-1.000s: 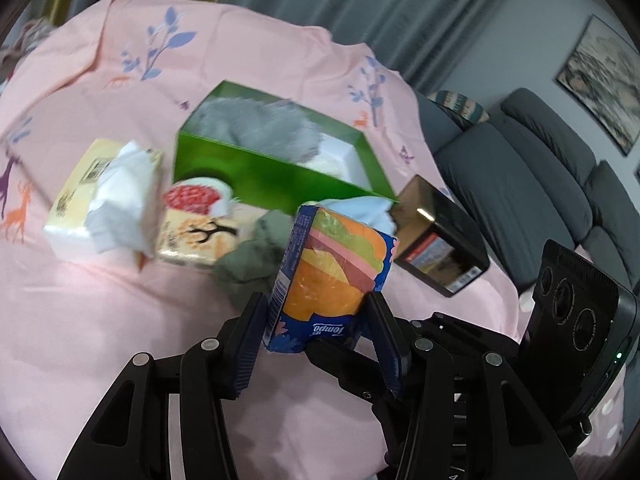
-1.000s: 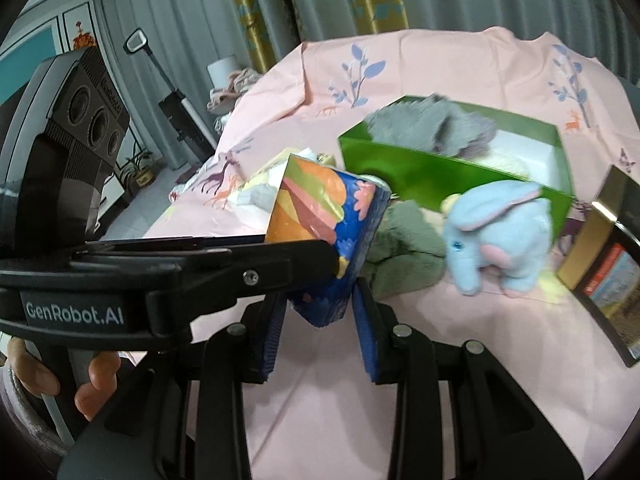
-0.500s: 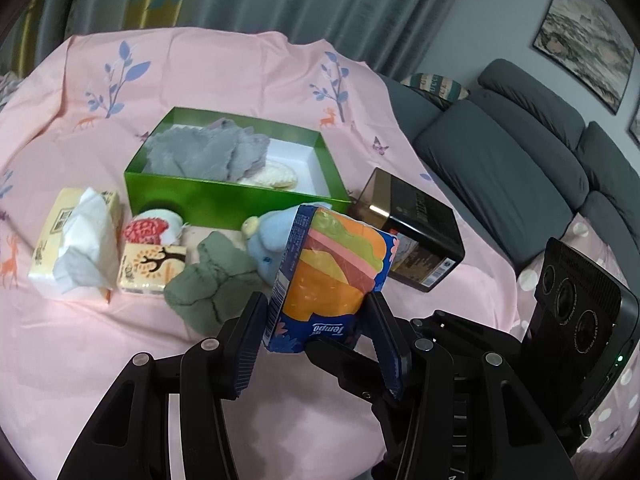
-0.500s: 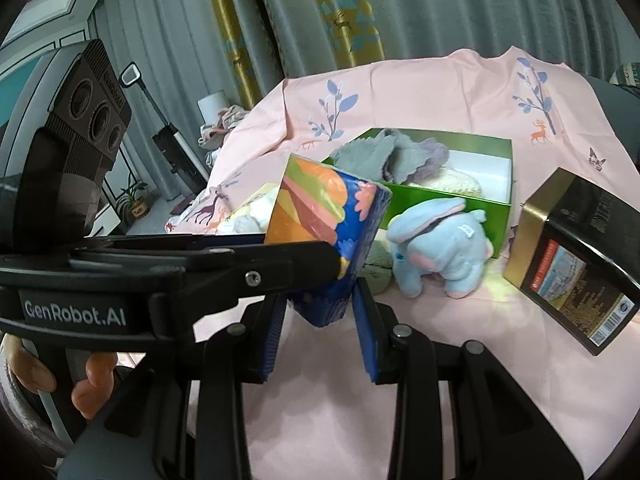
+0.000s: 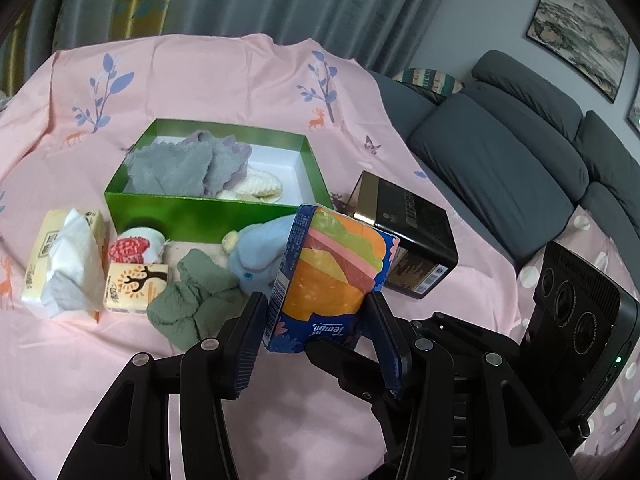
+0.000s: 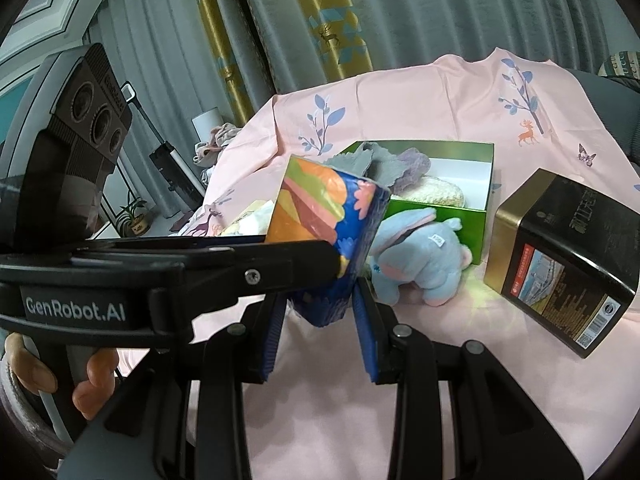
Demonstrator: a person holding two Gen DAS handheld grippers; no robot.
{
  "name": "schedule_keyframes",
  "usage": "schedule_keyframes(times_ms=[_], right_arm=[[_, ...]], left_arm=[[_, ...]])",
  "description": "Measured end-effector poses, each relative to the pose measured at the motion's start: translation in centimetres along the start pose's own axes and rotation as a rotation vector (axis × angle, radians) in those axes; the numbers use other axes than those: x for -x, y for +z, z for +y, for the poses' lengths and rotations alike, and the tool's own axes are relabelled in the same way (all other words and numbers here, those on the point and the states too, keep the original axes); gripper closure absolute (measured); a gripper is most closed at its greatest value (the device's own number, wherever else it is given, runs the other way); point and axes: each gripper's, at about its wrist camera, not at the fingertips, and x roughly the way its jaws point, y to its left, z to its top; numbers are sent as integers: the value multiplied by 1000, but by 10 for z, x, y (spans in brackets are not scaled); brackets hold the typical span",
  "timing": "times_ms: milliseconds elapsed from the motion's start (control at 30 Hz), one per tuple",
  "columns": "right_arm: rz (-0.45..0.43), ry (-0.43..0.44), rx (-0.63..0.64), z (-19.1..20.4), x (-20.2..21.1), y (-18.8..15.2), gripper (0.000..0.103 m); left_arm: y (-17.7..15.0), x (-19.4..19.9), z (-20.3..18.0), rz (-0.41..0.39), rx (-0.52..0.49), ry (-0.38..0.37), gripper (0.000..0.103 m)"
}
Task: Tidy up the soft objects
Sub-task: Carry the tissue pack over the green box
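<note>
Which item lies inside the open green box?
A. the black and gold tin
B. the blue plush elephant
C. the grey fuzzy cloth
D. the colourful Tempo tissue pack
C: the grey fuzzy cloth lies inside the open green box.

Both wrist views face the green box (image 5: 212, 216) closely; overlapping there.

green box (image 5: 208, 216); pink leaf-print cloth (image 5: 200, 76); blue-orange tissue pack (image 5: 332, 276)
</note>
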Motion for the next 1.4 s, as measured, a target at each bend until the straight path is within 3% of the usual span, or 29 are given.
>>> schedule_keyframes(times_ms=[700,1400], right_arm=[[-37,-6,14,-3,0,17,70],[-88,-25,40,-12,-4,55,70]], left_arm=[[24,1,1,-41,-29,4,51],[63,1,-4,-98,-69,8,51]])
